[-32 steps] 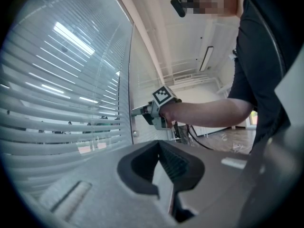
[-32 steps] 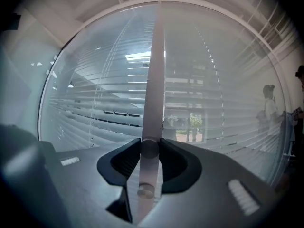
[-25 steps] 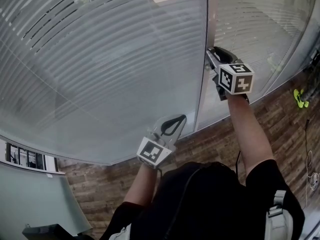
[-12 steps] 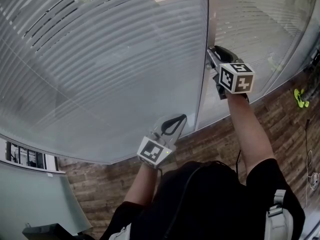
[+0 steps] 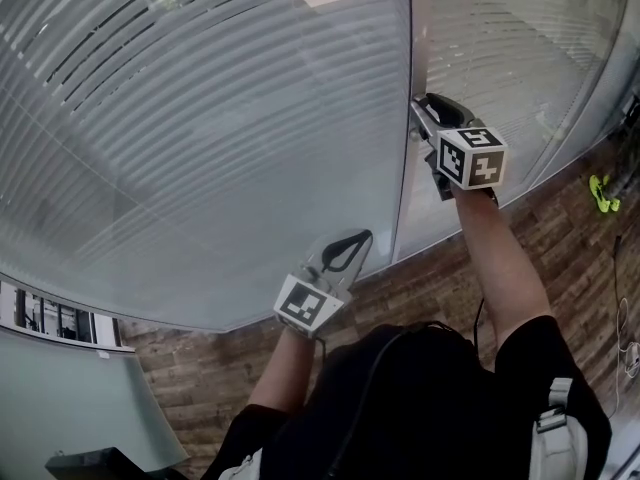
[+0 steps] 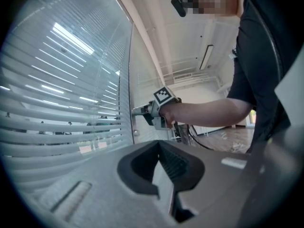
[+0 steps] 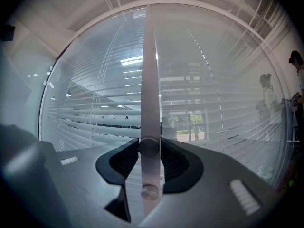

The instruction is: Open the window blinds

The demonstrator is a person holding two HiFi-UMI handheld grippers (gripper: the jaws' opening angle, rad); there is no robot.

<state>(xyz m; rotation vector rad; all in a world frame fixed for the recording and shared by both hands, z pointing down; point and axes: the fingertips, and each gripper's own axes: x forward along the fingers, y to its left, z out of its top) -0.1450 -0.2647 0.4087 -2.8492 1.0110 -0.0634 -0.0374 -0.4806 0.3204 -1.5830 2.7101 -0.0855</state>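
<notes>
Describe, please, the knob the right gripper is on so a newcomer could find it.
Find the vertical strip between the two window panes. Two round knobs sit on it, one above the other. It is the upper knob, between the jaws of the right gripper.

right gripper [image 5: 422,111] | fingers just opening | knob [image 7: 149,147] between them

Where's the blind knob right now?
Right gripper view, centre: the knob sits on the vertical frame between the jaws of the right gripper, above a small stud.
</notes>
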